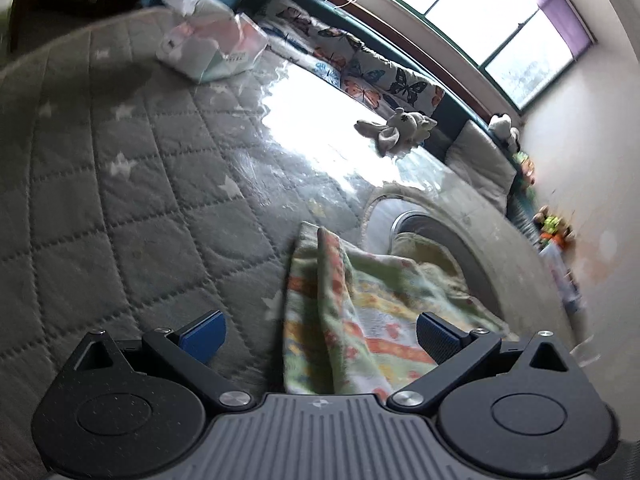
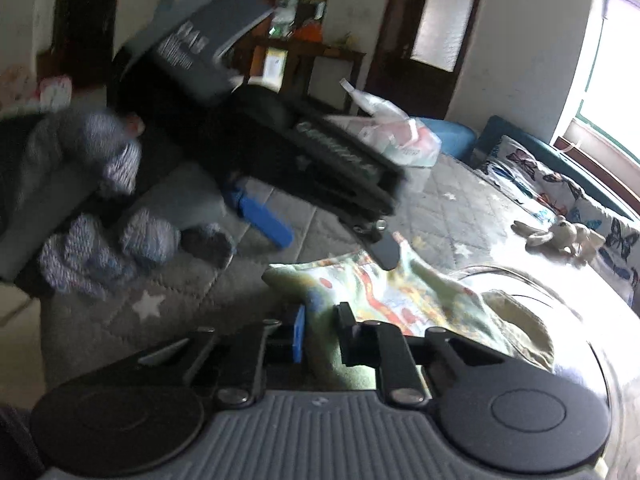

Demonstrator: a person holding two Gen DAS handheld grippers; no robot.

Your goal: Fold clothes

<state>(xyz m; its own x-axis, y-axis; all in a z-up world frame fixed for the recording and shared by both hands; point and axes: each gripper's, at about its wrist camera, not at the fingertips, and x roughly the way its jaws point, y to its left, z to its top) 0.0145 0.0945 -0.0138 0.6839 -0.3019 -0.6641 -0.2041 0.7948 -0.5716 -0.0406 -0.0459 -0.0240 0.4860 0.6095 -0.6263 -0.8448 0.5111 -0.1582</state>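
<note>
Left wrist view: the left tool (image 1: 320, 336) stands wide open, its two blue-padded fingers (image 1: 204, 336) spread far apart, with the patterned garment (image 1: 340, 320) running up between them. The cloth passes through the gap without either pad pressing on it, so the left tool holds nothing. The garment, pale green with orange, yellow and red print, lies on the grey quilted bed cover (image 1: 120, 160) and partly drapes over the rim of a round basket (image 1: 460, 240) at the right.

Right wrist view: the right tool (image 2: 320, 336) is nearly closed, its fingers (image 2: 299, 334) pinched on a bunched edge of the same garment (image 2: 380, 292). The left tool (image 2: 280, 216) appears here from outside, blurred, with one finger over the garment's far edge.

By count: two tools, one patterned garment, one basket (image 2: 560, 304). One plush rabbit (image 1: 396, 128) lies by the butterfly-print cushions (image 1: 380, 72), and a second soft toy (image 1: 504, 126) sits further along the bed's edge. One clear plastic bag (image 1: 208, 48) of items rests at the far end of the bed. The person's knitted blue-and-white sleeve (image 2: 116, 152) is visible at the left.
</note>
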